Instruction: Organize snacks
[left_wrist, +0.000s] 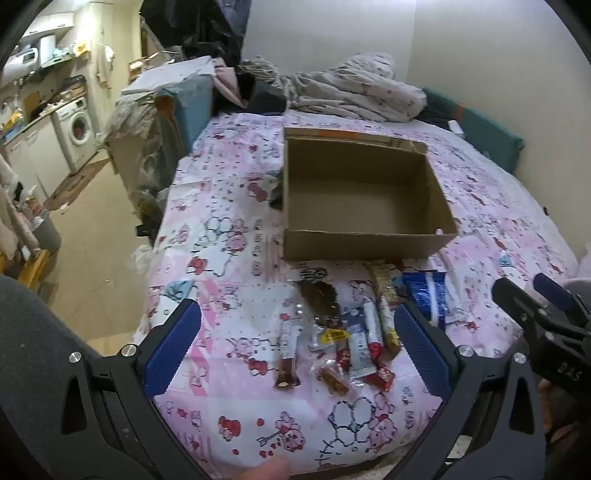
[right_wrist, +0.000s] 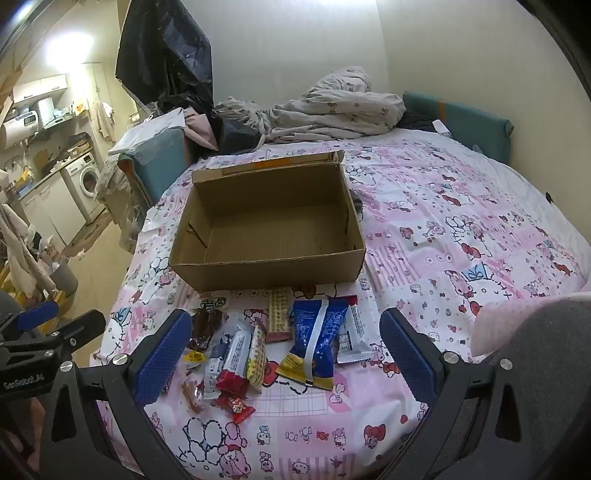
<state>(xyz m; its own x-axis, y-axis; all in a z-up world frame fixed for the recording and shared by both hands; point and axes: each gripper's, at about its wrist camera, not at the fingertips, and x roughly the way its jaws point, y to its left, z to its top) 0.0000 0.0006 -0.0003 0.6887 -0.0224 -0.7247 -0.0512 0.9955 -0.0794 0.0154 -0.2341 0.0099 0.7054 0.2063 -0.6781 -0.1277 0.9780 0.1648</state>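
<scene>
An empty open cardboard box (left_wrist: 364, 242) (right_wrist: 266, 267) sits on the pink patterned bed sheet (left_wrist: 229, 258) (right_wrist: 461, 229). Several wrapped snacks lie in a loose pile just in front of it: a blue packet (left_wrist: 424, 291) (right_wrist: 317, 332), a brown bar (left_wrist: 287, 363), a dark brown packet (left_wrist: 321, 302) (right_wrist: 207, 326), a red-and-white bar (left_wrist: 371, 332) (right_wrist: 236, 363) and a small red candy (right_wrist: 236, 404). My left gripper (left_wrist: 297, 339) is open above the pile. My right gripper (right_wrist: 286, 347) is open above the pile too, and also shows in the left wrist view (left_wrist: 532, 310).
Crumpled bedding (left_wrist: 354, 88) (right_wrist: 332, 107) and dark clothes (left_wrist: 262, 92) lie at the bed's far end. A teal headboard (right_wrist: 465, 122) stands against the wall. The bed's left edge drops to the floor (left_wrist: 88, 236), with a washing machine (left_wrist: 75, 131) beyond.
</scene>
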